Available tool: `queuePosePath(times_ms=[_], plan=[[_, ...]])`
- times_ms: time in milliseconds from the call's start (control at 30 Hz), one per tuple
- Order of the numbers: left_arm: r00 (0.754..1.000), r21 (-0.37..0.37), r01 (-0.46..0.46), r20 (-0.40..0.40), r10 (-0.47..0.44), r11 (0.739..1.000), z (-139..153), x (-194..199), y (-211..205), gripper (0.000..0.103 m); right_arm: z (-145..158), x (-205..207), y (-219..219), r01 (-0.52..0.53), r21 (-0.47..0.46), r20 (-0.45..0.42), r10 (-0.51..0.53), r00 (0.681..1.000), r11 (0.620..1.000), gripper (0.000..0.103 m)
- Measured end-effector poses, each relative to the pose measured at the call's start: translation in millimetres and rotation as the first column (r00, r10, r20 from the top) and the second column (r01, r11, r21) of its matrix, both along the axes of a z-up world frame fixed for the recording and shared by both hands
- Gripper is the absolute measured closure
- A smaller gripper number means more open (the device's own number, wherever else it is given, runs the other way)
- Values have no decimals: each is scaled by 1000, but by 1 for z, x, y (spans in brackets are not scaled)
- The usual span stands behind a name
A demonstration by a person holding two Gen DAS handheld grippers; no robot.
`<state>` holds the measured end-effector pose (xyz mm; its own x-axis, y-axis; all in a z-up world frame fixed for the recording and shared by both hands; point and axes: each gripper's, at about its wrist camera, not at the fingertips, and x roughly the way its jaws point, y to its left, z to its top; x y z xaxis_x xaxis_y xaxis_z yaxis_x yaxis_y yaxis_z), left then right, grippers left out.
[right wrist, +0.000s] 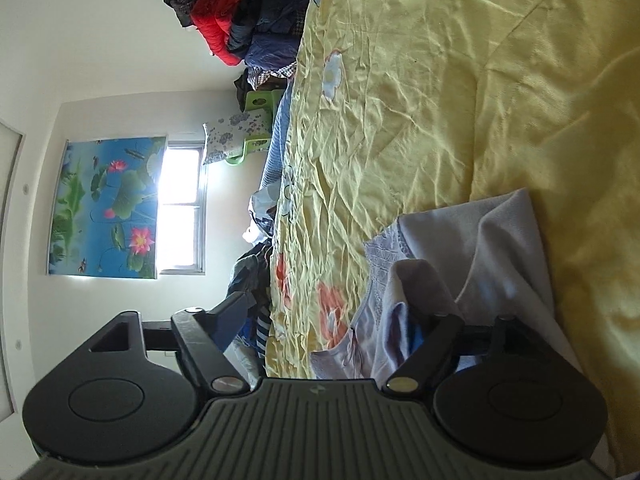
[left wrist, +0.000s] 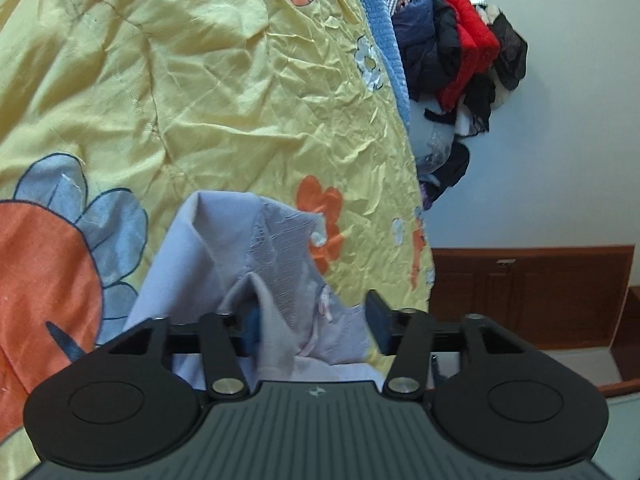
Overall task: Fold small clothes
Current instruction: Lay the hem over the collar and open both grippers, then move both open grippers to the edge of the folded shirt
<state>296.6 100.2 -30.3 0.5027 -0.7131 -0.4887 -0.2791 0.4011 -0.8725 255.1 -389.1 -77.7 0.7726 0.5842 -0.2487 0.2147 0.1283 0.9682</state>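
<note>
Jaws of both the left gripper (left wrist: 316, 326) and right gripper (right wrist: 332, 320) gape wide, unclamped, over the lilac garment (left wrist: 256, 248).

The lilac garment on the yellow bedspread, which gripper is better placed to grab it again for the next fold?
Probably left: the left gripper stands open with the lilac garment bunched between its fingers. The right gripper is only partly over it.

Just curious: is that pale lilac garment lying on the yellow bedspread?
Touching. The left wrist view shows the lilac garment resting directly on the yellow bedspread, no gap.
</note>
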Motion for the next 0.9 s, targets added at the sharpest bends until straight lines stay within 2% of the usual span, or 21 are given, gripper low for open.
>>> queuePosePath(times_ms=[100, 167, 267, 400, 467, 533, 600, 700, 733, 800, 833, 867, 900], plan=[[999, -21, -40, 3, 40, 999, 2, 4, 2, 43, 1, 1, -8, 41, 48, 38, -43, 998, 998, 22], [997, -35, -71, 0, 71, 997, 2, 7, 5, 43, 0, -1, -14, 112, 60, 46, -115, 992, 992, 21], [993, -36, -120, -5, 120, 992, 3, 12, 11, 43, 2, 2, -18, 138, 25, 60, -140, 988, 990, 17], [987, 35, -157, 28, 156, 987, 11, 14, 17, 43, 8, 1, -16, 140, -82, 79, -133, 988, 987, 17], [986, 70, -162, 58, 159, 984, 16, 12, 18, 43, 16, -4, -12, 130, -136, 120, -114, 986, 982, 16], [986, 134, -155, 88, 144, 979, 22, 7, 17, 43, 23, -4, -3, 70, -169, 155, -44, 987, 983, 15], [987, 222, -120, 129, 93, 968, 30, 3, 9, 43, 26, 1, 11, -34, -184, 155, 63, 986, 982, 14], [981, 389, -60, 195, -19, 919, 41, -7, -14, 42, 21, 17, 44, -227, -224, 103, 255, 962, 948, 14], [975, 435, -40, 212, -59, 899, 44, -10, -22, 42, 19, 21, 54, -259, -247, 84, 287, 954, 934, 14], [964, 525, -12, 233, -131, 851, 48, -17, -37, 39, 17, 23, 68, -243, -322, 56, 275, 960, 915, 14], [957, 575, -1, 238, -166, 818, 49, -23, -43, 38, 19, 24, 71, -210, -381, 56, 249, 967, 900, 18], [951, 613, 4, 243, -193, 790, 49, -27, -48, 36, 26, 22, 75, -157, -473, 56, 207, 977, 867, 21], [944, 646, 8, 247, -219, 763, 48, -33, -51, 35, 33, 17, 81, -105, -568, 46, 159, 986, 817, 18]])
